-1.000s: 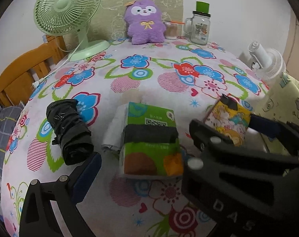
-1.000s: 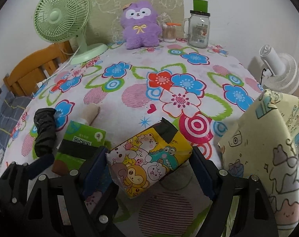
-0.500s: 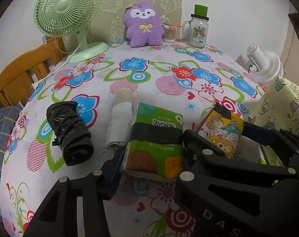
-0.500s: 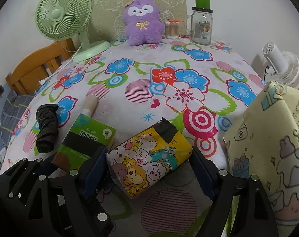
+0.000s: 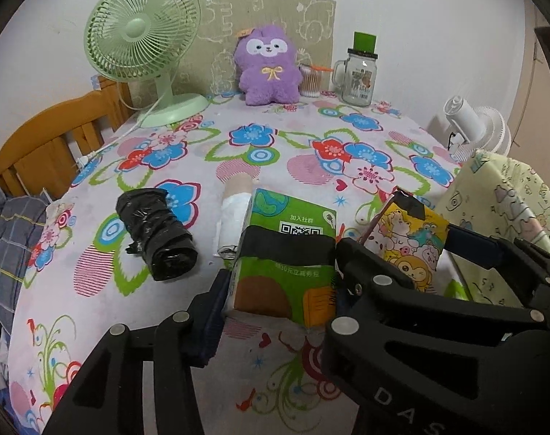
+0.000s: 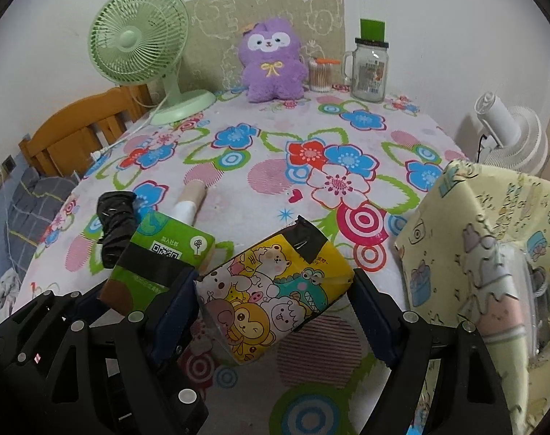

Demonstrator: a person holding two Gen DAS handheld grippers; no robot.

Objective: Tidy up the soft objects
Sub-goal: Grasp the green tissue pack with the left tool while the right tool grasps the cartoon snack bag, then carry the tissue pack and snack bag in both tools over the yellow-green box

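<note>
My left gripper point(image 5: 278, 290) is shut on a green tissue pack point(image 5: 287, 253) and holds it just above the flowered tablecloth point(image 5: 296, 152). My right gripper point(image 6: 275, 297) is shut on a yellow cartoon-print tissue pack point(image 6: 275, 290), lifted beside the green pack point(image 6: 162, 253). The yellow pack also shows in the left wrist view point(image 5: 409, 239). A black wrapped roll point(image 5: 155, 235) and a white roll point(image 5: 233, 214) lie on the table to the left of the green pack. A yellow patterned fabric bag point(image 6: 492, 253) stands at the right.
At the table's back stand a green fan point(image 5: 144, 43), a purple plush toy point(image 5: 267, 65), a cotton swab jar point(image 5: 310, 79) and a glass mug jar point(image 5: 360, 72). A white fan point(image 6: 510, 130) is off the right edge. A wooden chair point(image 5: 46, 145) stands at the left.
My left gripper has closed on the green tissue pack and raised it off the table. My right gripper has lifted slightly with the yellow pack.
</note>
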